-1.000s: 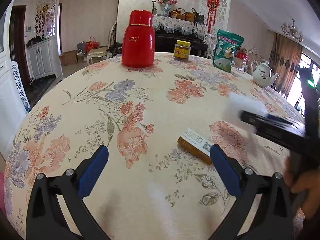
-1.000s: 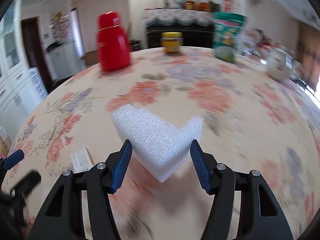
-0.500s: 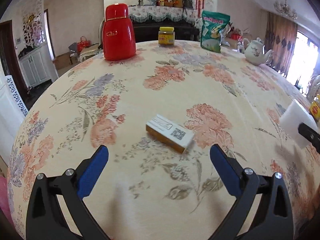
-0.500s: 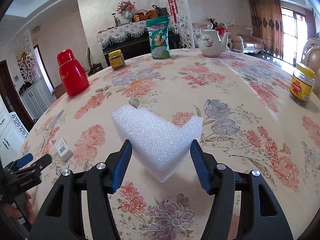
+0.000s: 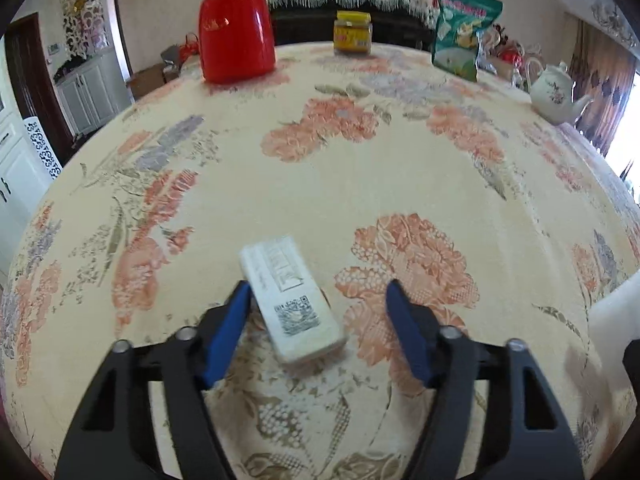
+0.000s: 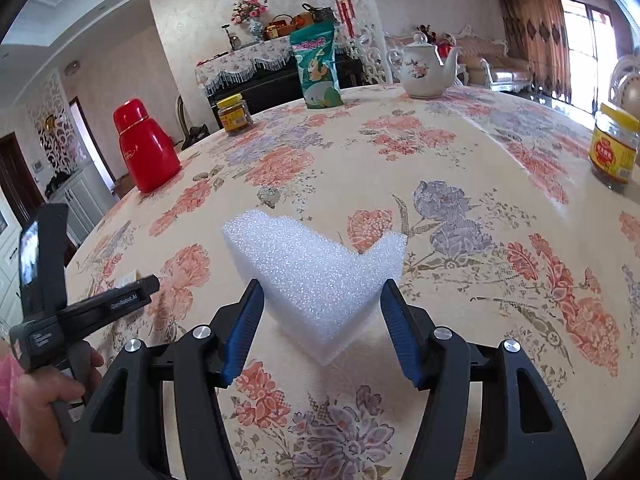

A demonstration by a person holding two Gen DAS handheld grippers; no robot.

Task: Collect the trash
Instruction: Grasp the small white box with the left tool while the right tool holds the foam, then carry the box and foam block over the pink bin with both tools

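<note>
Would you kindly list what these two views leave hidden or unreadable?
- Box, left wrist view: print and code too blurred to read.
- Box, right wrist view: almost wholly hidden behind the left tool.
- Foam, left wrist view: cut off by the right edge.

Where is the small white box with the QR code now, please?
In the left wrist view the small white box lies flat on the floral tablecloth, low and centre, between the left gripper fingers, nearer its left finger.

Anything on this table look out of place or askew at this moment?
Only the trash. A small white box lies flat and skewed on the floral tablecloth, between the left gripper pads, whose jaws have just been closing. The right gripper holds an L-shaped foam piece. Nothing spilled or toppled.
</note>
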